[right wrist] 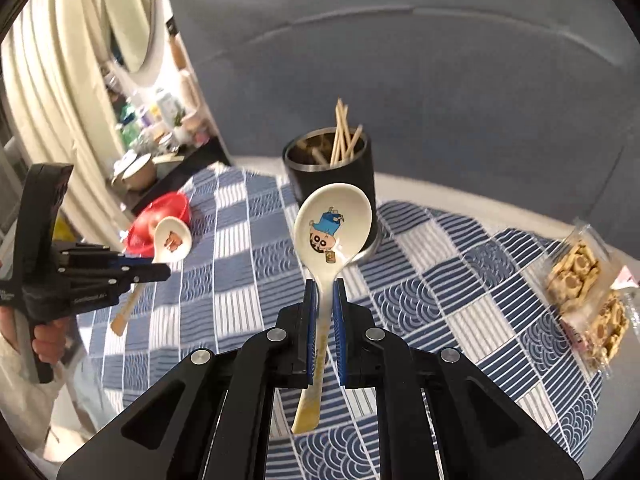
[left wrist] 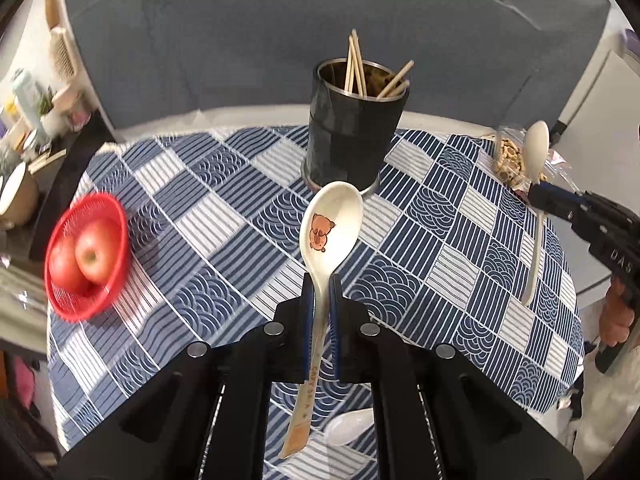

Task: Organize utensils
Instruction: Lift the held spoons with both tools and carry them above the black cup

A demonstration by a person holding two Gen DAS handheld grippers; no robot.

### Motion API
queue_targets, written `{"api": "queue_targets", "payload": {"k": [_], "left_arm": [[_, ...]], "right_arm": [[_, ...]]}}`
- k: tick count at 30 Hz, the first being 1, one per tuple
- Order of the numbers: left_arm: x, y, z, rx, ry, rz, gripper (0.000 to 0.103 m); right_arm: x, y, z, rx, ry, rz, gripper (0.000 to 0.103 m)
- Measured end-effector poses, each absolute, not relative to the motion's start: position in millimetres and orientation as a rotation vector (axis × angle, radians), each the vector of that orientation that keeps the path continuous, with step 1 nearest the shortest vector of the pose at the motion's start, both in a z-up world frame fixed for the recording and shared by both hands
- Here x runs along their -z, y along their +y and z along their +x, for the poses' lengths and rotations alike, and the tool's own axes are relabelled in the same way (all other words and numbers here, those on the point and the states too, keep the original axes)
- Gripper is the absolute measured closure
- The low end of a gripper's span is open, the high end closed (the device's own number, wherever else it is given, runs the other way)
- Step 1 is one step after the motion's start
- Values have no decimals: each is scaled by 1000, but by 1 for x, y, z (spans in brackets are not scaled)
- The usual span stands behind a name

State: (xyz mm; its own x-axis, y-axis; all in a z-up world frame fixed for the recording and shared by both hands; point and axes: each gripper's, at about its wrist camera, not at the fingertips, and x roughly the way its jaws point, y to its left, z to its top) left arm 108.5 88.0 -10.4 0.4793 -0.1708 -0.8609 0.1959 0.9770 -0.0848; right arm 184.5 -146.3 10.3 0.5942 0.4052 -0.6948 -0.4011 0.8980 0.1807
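My left gripper (left wrist: 321,280) is shut on the handle of a cream spoon with a brown bear print (left wrist: 330,226), bowl up, held above the table. My right gripper (right wrist: 325,286) is shut on a cream spoon with a cartoon boy print (right wrist: 332,224), bowl up. Each gripper shows in the other's view: the right gripper (left wrist: 538,196) with its spoon (left wrist: 535,152), the left gripper (right wrist: 162,270) with its spoon (right wrist: 172,238). A dark metal utensil holder (left wrist: 352,136) with several chopsticks (left wrist: 358,66) stands at the table's far side, just beyond both spoons; it also shows in the right wrist view (right wrist: 332,168). A plain white spoon (left wrist: 348,426) lies on the cloth under my left gripper.
A blue and white patterned cloth (left wrist: 460,240) covers the round table. A red basket (left wrist: 86,256) with two apples (left wrist: 96,256) sits at the left edge. A clear bag of snacks (right wrist: 588,296) lies at the right. A cluttered shelf (right wrist: 152,128) stands beyond the table at left.
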Motion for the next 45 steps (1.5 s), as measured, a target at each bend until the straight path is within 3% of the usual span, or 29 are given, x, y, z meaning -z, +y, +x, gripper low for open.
{"api": "queue_targets", "payload": {"k": [23,45], "left_arm": [[-73,110,168,479,858,134,95],[-79,76,301,642,813,-2,95]], "right_arm": [[-106,-121,170,-229,542,80,95],[-112,-119,297,-351,471,82,95]]}}
